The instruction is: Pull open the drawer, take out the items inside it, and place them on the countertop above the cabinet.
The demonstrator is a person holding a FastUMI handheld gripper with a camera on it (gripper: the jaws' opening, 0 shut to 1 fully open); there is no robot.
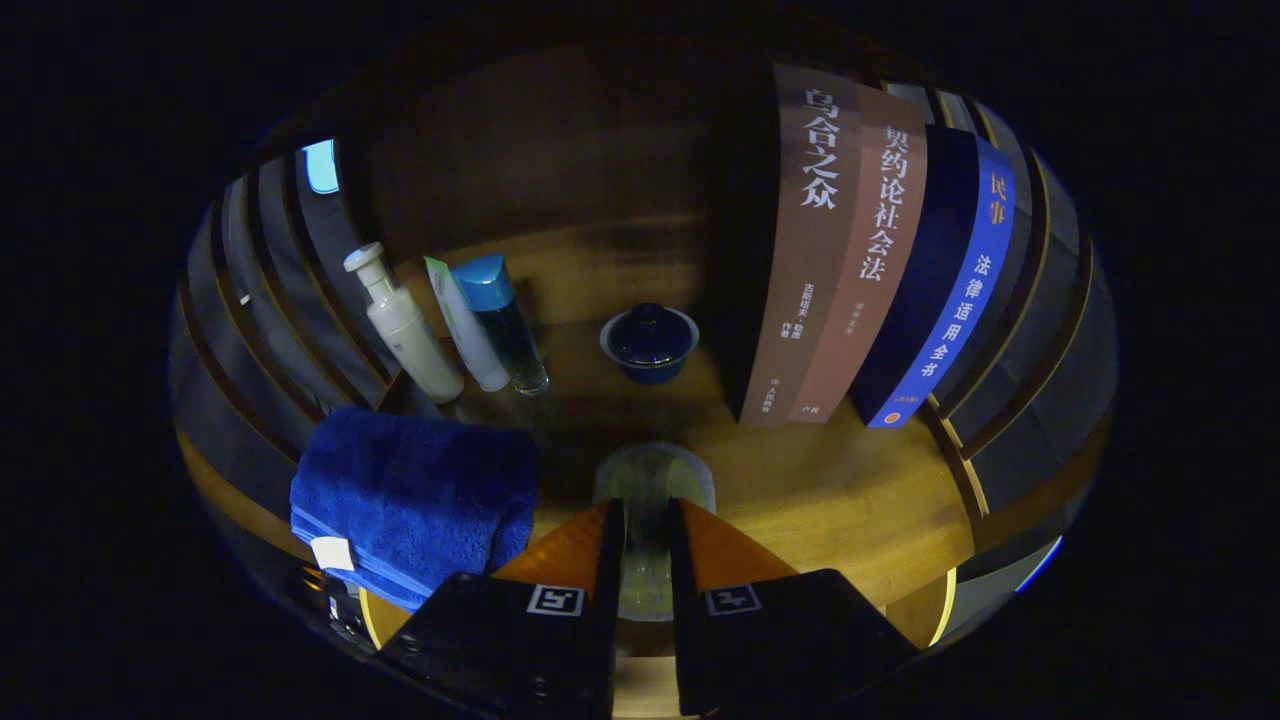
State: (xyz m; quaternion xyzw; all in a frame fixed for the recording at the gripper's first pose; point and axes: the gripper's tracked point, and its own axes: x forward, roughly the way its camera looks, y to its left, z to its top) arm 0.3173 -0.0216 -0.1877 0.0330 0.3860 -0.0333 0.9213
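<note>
My gripper (645, 508) is shut on a small clear glass cup (653, 470). The cup's body sits in the narrow gap between the two fingers and its rim shows just past the tips. It hangs low over the wooden countertop (840, 500). Beyond the fingers on that top stands a dark blue lidded bowl (649, 343). To the left of the fingers lies a folded blue towel (415, 495). Behind the towel stand a white pump bottle (405, 328), a white tube (466, 330) and a blue-capped clear bottle (505, 325).
A row of upright books (880, 260) stands on the countertop to the right of the bowl. Slatted dark panels (270, 300) close in both sides. The wooden back wall (560, 170) rises behind the items.
</note>
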